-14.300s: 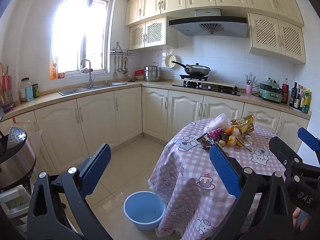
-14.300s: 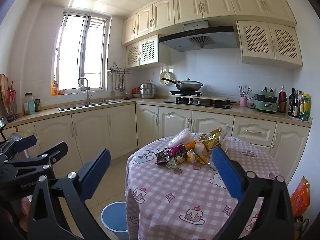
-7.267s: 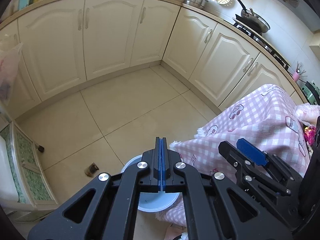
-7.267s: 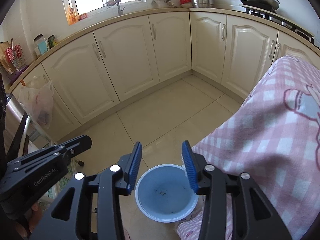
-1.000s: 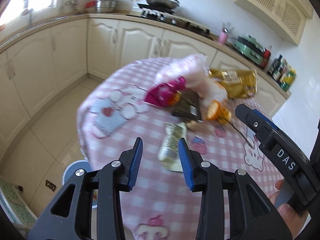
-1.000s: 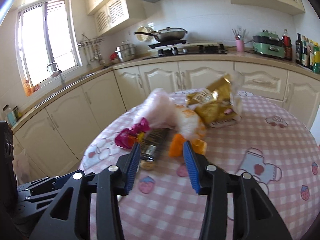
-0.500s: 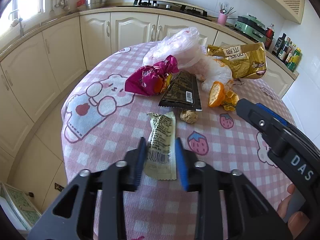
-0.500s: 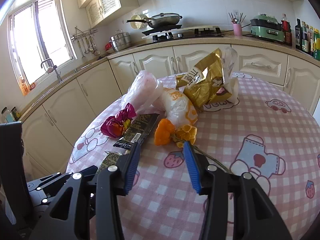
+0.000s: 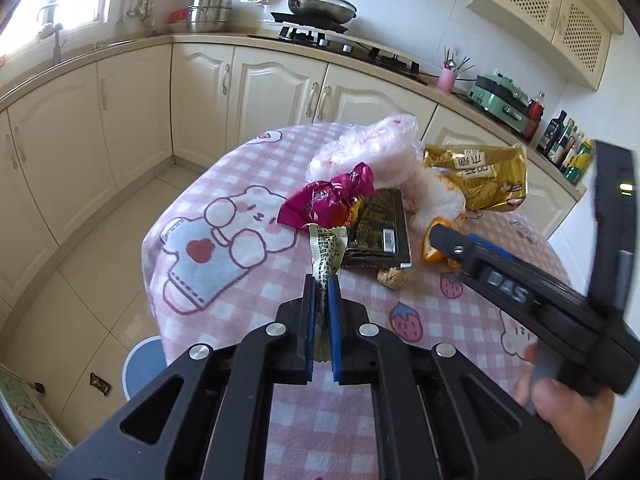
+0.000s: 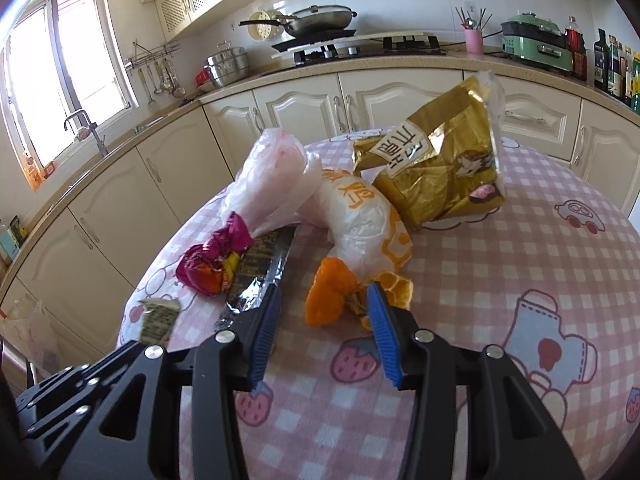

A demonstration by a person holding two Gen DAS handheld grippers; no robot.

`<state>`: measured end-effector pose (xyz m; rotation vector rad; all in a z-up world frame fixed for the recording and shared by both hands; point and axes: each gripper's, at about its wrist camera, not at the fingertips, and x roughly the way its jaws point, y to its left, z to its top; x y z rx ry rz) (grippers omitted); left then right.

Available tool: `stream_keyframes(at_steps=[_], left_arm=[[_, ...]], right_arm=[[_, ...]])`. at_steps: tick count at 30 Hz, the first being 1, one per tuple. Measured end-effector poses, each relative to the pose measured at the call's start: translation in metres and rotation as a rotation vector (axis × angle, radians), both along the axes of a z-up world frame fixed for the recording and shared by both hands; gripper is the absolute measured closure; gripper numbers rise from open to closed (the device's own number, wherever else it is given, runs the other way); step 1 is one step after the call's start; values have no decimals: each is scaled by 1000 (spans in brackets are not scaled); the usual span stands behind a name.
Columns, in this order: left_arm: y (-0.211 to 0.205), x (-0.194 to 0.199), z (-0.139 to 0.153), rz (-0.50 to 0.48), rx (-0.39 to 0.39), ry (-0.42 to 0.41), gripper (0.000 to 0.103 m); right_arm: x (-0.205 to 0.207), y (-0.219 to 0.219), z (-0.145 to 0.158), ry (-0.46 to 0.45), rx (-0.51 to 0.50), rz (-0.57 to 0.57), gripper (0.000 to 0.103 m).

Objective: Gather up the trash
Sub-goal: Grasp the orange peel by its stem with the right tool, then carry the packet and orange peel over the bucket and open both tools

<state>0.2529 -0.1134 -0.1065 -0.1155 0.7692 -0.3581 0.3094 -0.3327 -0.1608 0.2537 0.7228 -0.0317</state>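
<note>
Trash lies piled on the round table with the pink checked cloth [image 10: 520, 260]. My left gripper [image 9: 323, 284] is shut on the near end of a green snack wrapper [image 9: 327, 252], which sticks up from its blue pads; that wrapper [image 10: 158, 318] also shows in the right wrist view. My right gripper [image 10: 324, 290] is open, its pads either side of an orange peel [image 10: 328, 300] without touching it. Behind lie a magenta wrapper [image 9: 328, 200], a black wrapper [image 9: 378, 224], a white plastic bag [image 9: 368, 148] and a gold bag [image 9: 480, 178].
A blue bin [image 9: 142, 364] stands on the tiled floor below the table's left edge. A small brown crumb [image 9: 391, 276] lies beside the black wrapper. A white bag with orange print [image 10: 360, 216] rests against the gold bag. Cream cabinets and a counter run behind the table.
My left jaws have closed onto the green wrapper, and its end now stands up off the cloth. My right gripper has come forward and lower towards the orange peel.
</note>
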Motion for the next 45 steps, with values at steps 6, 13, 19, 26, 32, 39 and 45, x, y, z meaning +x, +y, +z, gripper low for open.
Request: stream_keyframes(at_steps=[6, 13, 19, 26, 32, 39, 45], left_arm=[[11, -2, 7, 18, -41, -15, 98], [28, -14, 19, 34, -95, -43, 98], [50, -26, 30, 69, -125, -63, 98], [87, -40, 30, 143, -136, -67, 98], [134, -47, 23, 253, -137, -45, 98], [180, -48, 11, 362, -128, -18, 98], [202, -42, -9, 415, -103, 24, 98]], right_arm=[[10, -3, -6, 22, 38, 16, 83], [-21, 7, 19, -102, -16, 28, 91], [-50, 33, 52, -198, -37, 105, 91], [-63, 88, 70, -237, -41, 251, 91], [-60, 150, 65, -222, -31, 387, 91], [-50, 207, 51, -183, -15, 494, 91], [-42, 238, 36, -156, -9, 550, 91]])
